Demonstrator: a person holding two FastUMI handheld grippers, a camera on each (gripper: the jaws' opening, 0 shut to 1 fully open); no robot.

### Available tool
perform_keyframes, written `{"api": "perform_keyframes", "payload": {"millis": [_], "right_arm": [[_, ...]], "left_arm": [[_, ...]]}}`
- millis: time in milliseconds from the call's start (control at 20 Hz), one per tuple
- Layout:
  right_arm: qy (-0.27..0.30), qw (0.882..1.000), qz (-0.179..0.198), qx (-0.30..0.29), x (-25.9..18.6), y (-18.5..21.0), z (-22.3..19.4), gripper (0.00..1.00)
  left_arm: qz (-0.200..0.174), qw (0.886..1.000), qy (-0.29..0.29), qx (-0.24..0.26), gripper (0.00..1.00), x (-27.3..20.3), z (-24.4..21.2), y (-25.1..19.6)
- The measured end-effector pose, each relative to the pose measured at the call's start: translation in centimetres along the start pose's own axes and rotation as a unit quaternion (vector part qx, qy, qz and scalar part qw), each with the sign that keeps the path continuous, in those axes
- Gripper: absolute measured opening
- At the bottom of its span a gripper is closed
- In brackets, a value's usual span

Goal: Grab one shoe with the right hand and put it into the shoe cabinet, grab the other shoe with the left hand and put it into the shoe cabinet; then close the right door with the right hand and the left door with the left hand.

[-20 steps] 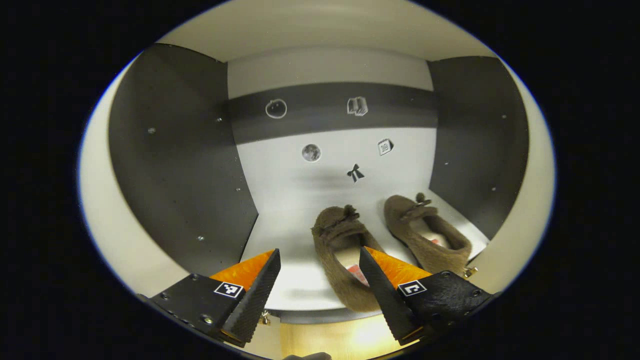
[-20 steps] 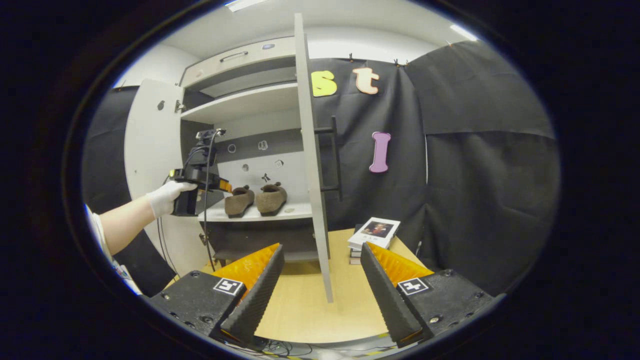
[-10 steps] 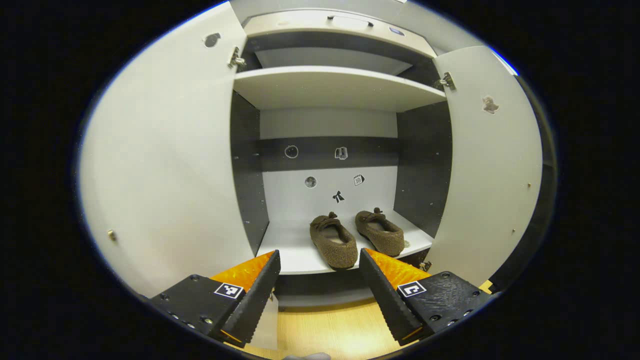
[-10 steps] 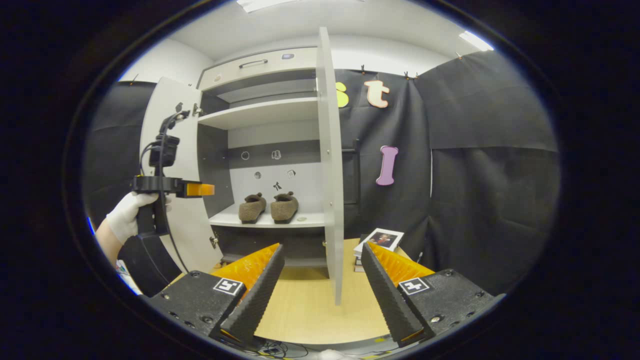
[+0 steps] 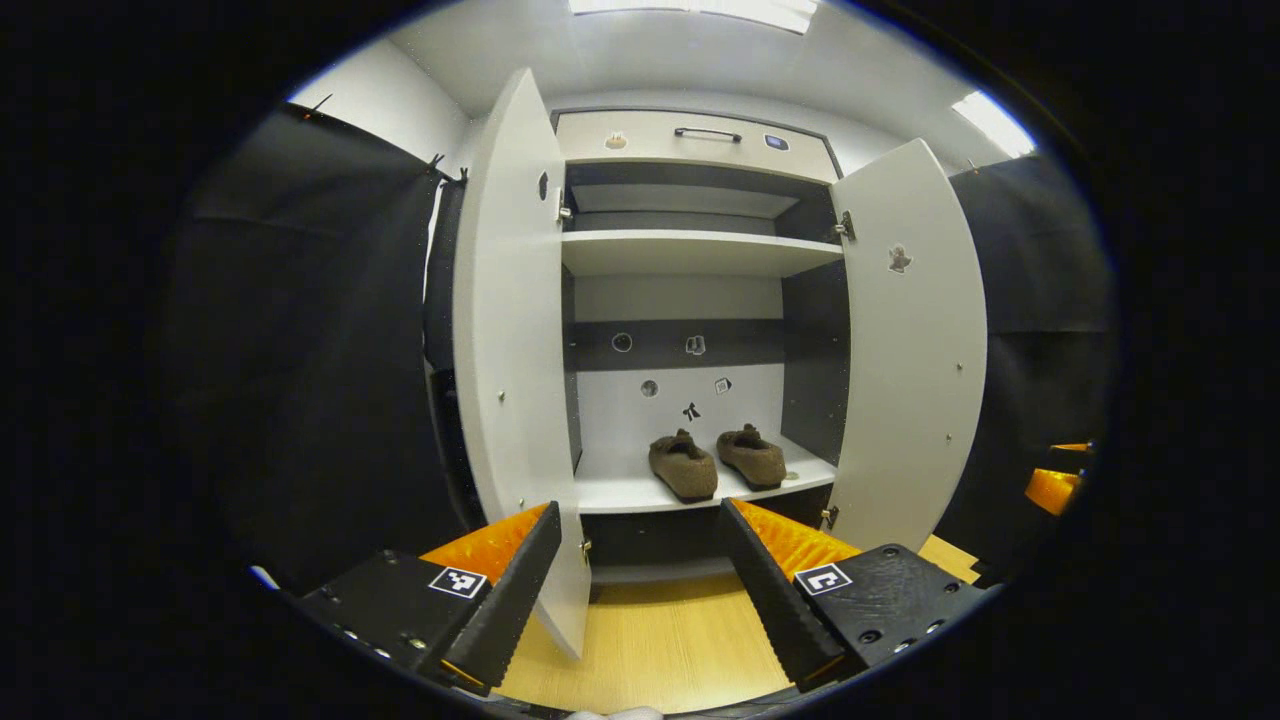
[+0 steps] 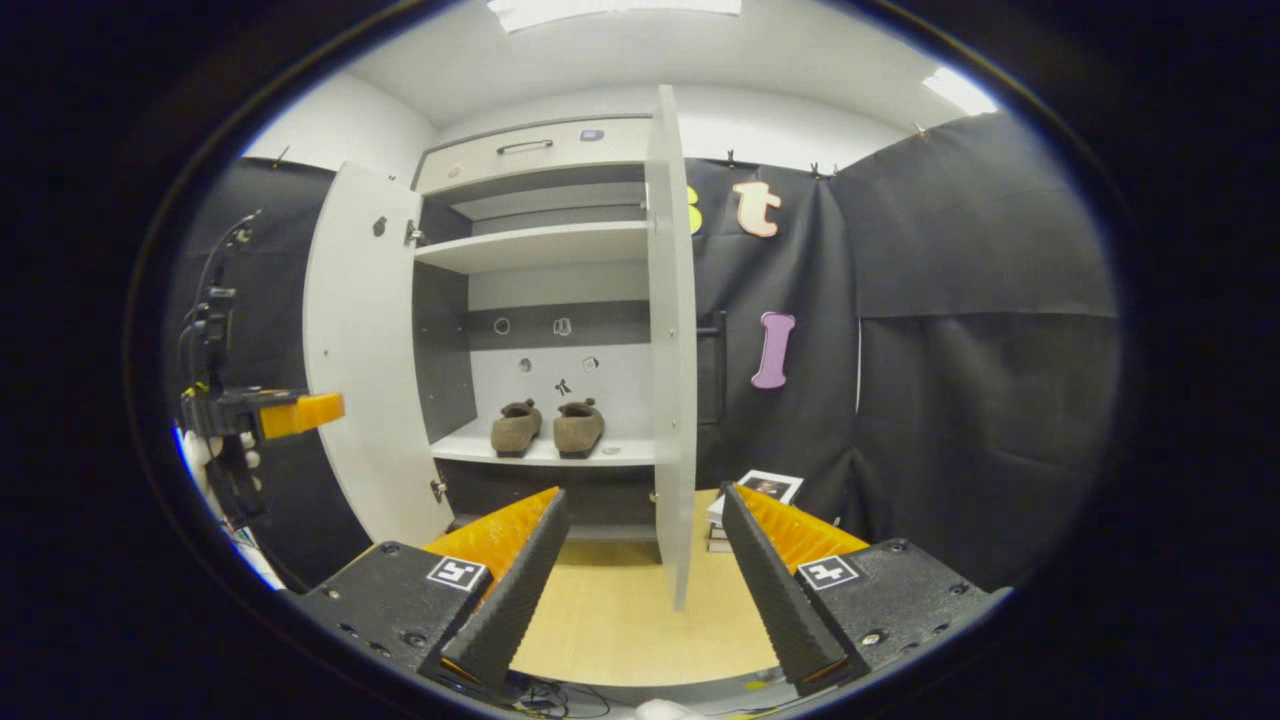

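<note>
Brown fuzzy shoes [image 5: 714, 463] now sit side by side on the cabinet shelf [image 5: 640, 492], well beyond my left gripper [image 5: 635, 580], which I've pulled back empty, fingers apart. My right gripper [image 6: 640, 580] gapes astride the right door [image 6: 672, 350], ready for closing.

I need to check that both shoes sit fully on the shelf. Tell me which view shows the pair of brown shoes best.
The left gripper view: it faces straight into the open cabinet, so the pair of brown shoes shows from the front, side by side on the white shelf. The right gripper view shows the pair from an angle, beside the right door.
</note>
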State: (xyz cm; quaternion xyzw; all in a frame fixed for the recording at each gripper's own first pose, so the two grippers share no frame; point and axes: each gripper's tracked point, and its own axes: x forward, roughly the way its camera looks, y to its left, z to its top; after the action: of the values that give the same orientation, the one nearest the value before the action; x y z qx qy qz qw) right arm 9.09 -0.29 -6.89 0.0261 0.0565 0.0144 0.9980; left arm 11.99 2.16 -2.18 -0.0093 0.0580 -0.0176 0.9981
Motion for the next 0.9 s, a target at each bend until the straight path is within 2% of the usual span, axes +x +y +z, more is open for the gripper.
{"api": "perform_keyframes", "payload": {"millis": [250, 400, 700, 900], "right_arm": [[0.027, 1.000, -0.006, -0.004, -0.7, 0.0, -2.1, 0.98], [0.026, 0.999, -0.014, -0.019, 0.0, -1.0, -1.8, 0.98], [0.022, 0.998, -0.062, -0.001, 5.1, -7.4, 0.3, 0.98], [0.007, 0.996, -0.091, 0.012, 9.9, -12.1, 3.2, 0.98]], "left_arm": [[0.013, 0.999, 0.033, 0.002, 0.95, -4.0, -6.5, -0.2], [0.013, 0.998, 0.056, -0.002, 0.96, -5.3, -8.8, -0.4], [0.005, 0.999, 0.039, -0.012, 0.97, -5.1, -7.6, -2.0], [0.017, 0.999, 0.029, -0.017, 0.96, -4.0, -6.2, -2.4]]}}
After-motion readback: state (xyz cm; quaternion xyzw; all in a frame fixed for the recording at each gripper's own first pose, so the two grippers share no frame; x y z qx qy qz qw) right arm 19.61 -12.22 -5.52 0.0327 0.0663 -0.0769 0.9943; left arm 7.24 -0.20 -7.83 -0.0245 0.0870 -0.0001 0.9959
